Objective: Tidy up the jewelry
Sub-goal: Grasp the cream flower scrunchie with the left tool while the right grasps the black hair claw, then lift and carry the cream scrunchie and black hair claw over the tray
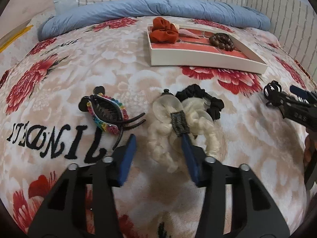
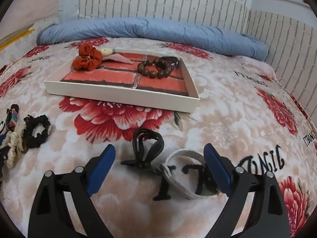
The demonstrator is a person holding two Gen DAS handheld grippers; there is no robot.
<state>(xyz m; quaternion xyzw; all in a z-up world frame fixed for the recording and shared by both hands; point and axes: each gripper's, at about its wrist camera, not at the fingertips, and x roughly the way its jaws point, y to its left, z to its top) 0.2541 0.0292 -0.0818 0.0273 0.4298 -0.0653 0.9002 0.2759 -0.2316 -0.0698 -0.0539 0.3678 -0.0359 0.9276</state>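
Observation:
A white tray (image 1: 206,62) with a brick-pattern floor lies far on the bed and holds a red scrunchie (image 1: 163,30), a pink piece and a brown bead bracelet (image 1: 221,40). My left gripper (image 1: 158,140) is open low over a cream braided hair piece (image 1: 160,130) with clear discs, next to a black scrunchie (image 1: 200,99). A rainbow-edged black claw clip (image 1: 108,112) lies to its left. My right gripper (image 2: 159,150) is open around a black claw clip (image 2: 147,146) and a white bangle (image 2: 182,178). The tray (image 2: 120,95) also shows in the right wrist view.
A rolled blue quilt (image 1: 154,8) lies along the far edge of the floral blanket, under a white brick-pattern wall (image 2: 158,2). The right gripper shows at the right edge of the left wrist view (image 1: 297,107).

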